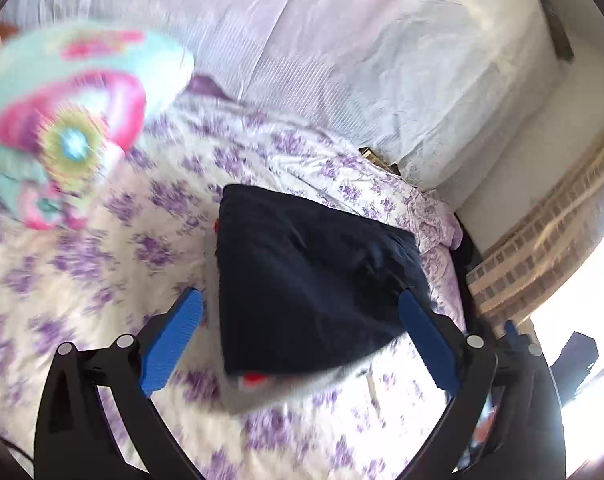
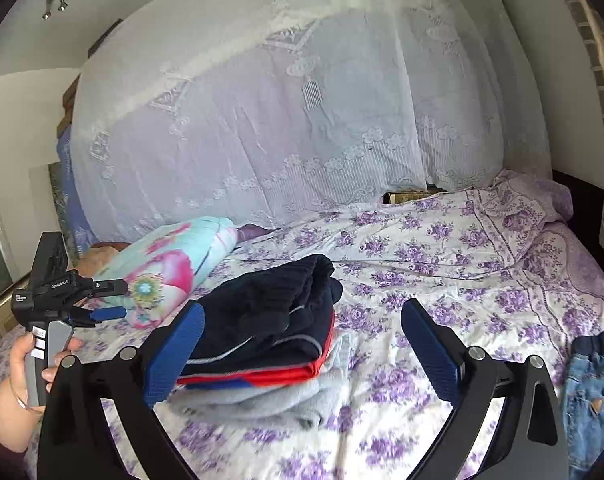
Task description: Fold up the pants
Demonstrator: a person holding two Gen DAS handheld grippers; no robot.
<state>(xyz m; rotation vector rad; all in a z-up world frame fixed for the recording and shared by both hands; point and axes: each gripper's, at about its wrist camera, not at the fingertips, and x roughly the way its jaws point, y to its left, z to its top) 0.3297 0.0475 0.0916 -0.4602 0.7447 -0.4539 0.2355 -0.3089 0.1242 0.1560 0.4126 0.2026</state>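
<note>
Navy pants (image 2: 270, 308): soft matt knit cloth, ribbed at the cuff.
Grey garment (image 2: 270, 396): fuzzy fleece.
Bedsheet (image 2: 441, 264): smooth printed cotton, creased.
Gripper pads (image 1: 174, 336): ridged blue plastic.
Gripper frames (image 2: 517, 408): matt black plastic, shiny metal bolts.
Net curtain (image 2: 286, 100): sheer embroidered lace.

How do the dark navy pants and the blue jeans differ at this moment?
The dark navy pants are folded into a compact bundle; the blue jeans lie crumpled and unfolded. The navy pants sit on top of a stack, over red and grey garments; the jeans lie directly on the floral bedsheet. The navy pants are mid-bed; the jeans are at the right edge of the right wrist view. Both are untouched by either hand-held gripper.
</note>
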